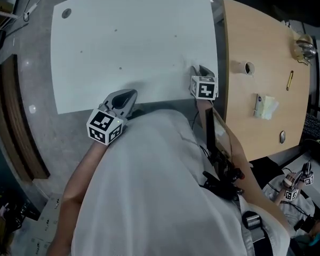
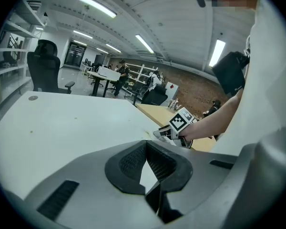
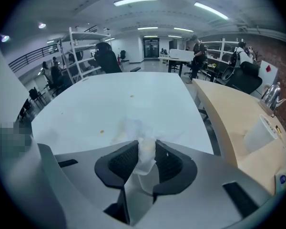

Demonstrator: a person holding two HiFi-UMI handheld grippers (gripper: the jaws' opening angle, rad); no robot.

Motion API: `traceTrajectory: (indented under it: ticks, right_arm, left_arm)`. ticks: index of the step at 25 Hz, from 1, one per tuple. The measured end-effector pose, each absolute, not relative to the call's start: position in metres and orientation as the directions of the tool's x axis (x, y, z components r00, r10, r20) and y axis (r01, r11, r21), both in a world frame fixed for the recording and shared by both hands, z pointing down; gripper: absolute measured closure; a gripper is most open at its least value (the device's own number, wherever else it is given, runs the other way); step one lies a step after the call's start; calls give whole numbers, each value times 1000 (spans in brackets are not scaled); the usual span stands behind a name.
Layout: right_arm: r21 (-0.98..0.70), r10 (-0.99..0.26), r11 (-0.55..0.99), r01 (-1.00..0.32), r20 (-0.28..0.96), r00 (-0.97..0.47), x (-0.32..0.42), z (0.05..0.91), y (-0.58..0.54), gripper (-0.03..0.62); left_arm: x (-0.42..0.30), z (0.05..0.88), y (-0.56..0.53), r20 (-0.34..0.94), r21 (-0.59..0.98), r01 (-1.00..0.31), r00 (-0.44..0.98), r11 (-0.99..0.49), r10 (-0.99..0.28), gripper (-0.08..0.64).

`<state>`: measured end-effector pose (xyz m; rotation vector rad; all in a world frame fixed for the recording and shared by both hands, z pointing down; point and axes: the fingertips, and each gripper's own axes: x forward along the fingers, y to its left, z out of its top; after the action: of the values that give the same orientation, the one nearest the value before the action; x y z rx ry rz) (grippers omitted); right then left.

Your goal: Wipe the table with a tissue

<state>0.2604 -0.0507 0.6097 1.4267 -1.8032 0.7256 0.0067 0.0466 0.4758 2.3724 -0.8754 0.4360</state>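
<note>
1. White counter (image 1: 133,41): it lies ahead of and under both of my tongs. My left tongs (image 2: 146,149) sit at its near edge. My right tongs (image 3: 147,149) sit over its near right corner.
2. Wooden counter (image 1: 261,73): it adjoins the white counter, to the right of my right tongs.
3. Left tongs: the pad tips meet and nothing is between them. They point at a shallow downward angle, to the left of the right tongs and well apart from them.
4. Right tongs: they are clamped on the tissue (image 3: 145,156) and point steeply down at the white counter.
5. Tissue: it is pinched between the 2 pads, and its free end fans out on the white counter just beyond the tips.
6. Paper cup (image 3: 260,132): it lies on the wooden counter, ahead and right of my right tongs.
7. Brown speck (image 3: 102,131): it sits on the white counter, ahead and left of my right tongs, near the tissue.
</note>
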Motion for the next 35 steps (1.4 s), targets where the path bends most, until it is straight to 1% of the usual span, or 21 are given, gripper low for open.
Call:
traceTrajectory:
  ticks: [3, 7, 11, 13, 15, 17, 18, 20, 24, 28, 35]
  right_arm:
    - [20, -582, 282, -959, 798, -155, 248, 608, -57, 482]
    - [33, -561, 381, -924, 802, -203, 222, 608, -55, 482]
    - [69, -539, 513, -855, 802, -258, 207, 606, -52, 482]
    - [42, -517, 546, -837, 803, -297, 205, 606, -49, 482]
    - [-23, -550, 487, -873, 768, -327, 218, 600, -53, 482]
    - [-85, -619, 359, -929, 724, -305, 243, 590, -62, 482]
    - [-103, -636, 306, -946, 718, -284, 256, 587, -64, 482]
    - [-116, -633, 265, -957, 728, -264, 273, 590, -63, 480]
    - [-84, -586, 300, -950, 769, -253, 274, 606, -49, 480]
    - [-29, -594, 308, -951, 775, -216, 256, 610, -48, 482]
    - [-3, -592, 414, -910, 759, -272, 210, 611, -59, 482]
  left_arm:
    - [6, 475, 40, 474, 393, -672, 733, -628, -488, 554]
    - [6, 474, 38, 482, 390, -685, 721, -616, -498, 554]
    - [15, 474, 34, 486, 384, -680, 724, -624, -490, 554]
    - [21, 474, 33, 489, 382, -679, 724, -627, -486, 554]
    - [29, 471, 31, 484, 380, -675, 728, -633, -485, 554]
    - [33, 468, 26, 475, 376, -672, 731, -638, -489, 554]
    - [33, 467, 24, 473, 374, -672, 731, -639, -492, 554]
    - [32, 467, 24, 473, 374, -675, 729, -636, -495, 554]
    - [28, 471, 32, 480, 378, -679, 725, -629, -494, 554]
    - [18, 474, 37, 490, 381, -692, 714, -614, -500, 554]
    - [2, 478, 50, 504, 384, -719, 689, -580, -520, 554]
